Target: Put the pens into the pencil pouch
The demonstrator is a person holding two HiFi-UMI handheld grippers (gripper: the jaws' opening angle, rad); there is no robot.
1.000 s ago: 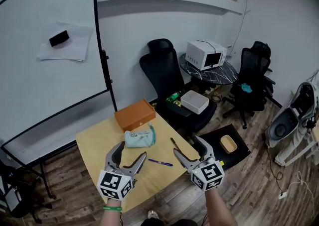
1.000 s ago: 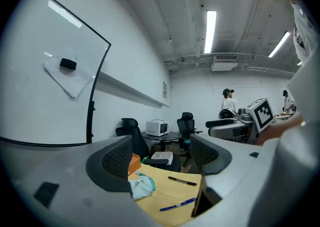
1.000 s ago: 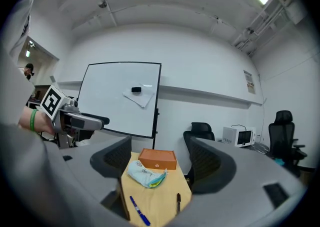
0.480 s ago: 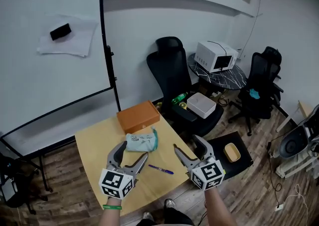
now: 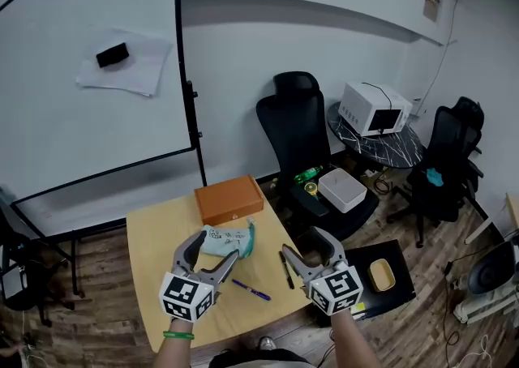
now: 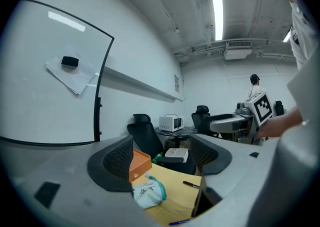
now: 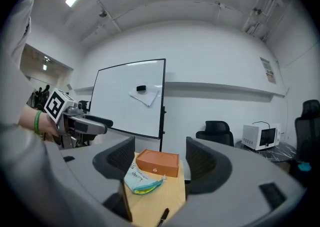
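Left gripper (image 5: 216, 250): jaws wide apart, holding nothing, above the table's near side.
Right gripper (image 5: 302, 243): jaws wide apart, empty, by the table's right edge.
Table (image 5: 154, 237): pale wood.
Orange box (image 5: 229, 199): at the far edge.
Pencil pouch (image 5: 231, 240): teal and white, just in front of the box.
Blue pen (image 5: 250, 290): on the table between the grippers, apart from the pouch.
Black pen (image 5: 285, 269): on the table beside the right gripper.
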